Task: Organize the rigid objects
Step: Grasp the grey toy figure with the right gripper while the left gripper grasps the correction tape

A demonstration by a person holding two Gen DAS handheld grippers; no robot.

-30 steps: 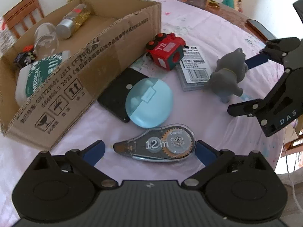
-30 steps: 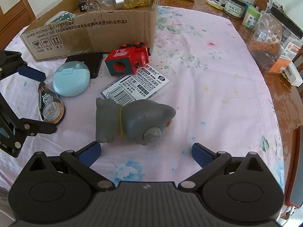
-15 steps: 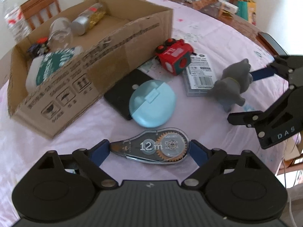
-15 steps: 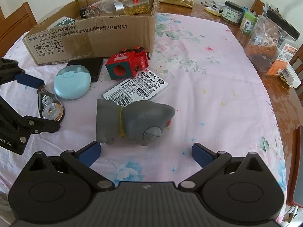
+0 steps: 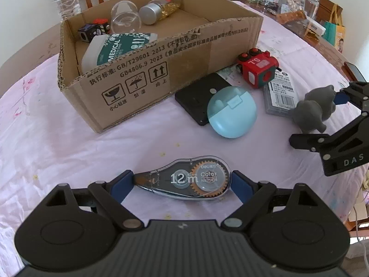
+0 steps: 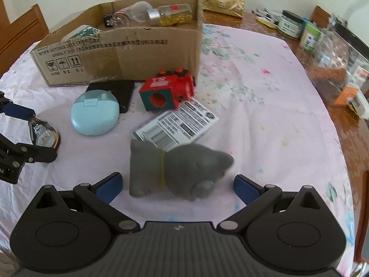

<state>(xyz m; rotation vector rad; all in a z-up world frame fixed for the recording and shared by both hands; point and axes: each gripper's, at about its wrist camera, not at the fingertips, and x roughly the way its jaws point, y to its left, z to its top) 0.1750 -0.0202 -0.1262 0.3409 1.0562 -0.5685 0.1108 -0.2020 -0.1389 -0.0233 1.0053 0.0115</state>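
Note:
A clear correction tape (image 5: 184, 180) lies on the pink tablecloth, and my left gripper (image 5: 182, 183) is shut on it, one blue pad at its tip and one at its round end. Between the wide-apart fingers of my right gripper (image 6: 177, 185) stands a grey toy animal (image 6: 175, 168); the pads do not touch it, so that gripper is open. The open cardboard box (image 5: 161, 69) sits behind, with a bottle, a glass, a white container and a small dark toy inside. In the right wrist view the left gripper (image 6: 41, 133) and the tape (image 6: 43, 133) show at the left edge.
Between the box and the grippers lie a round light-blue case (image 5: 231, 113) on a black slab (image 5: 200, 97), a red toy cube (image 5: 258, 69) and a barcoded pack (image 5: 280, 94). Jars, packets and chairs ring the far table edge.
My left gripper's pads closed in from beside the correction tape onto its two ends, and the hand rolled, so the box now sits squarer in view. The right gripper stays around the grey toy.

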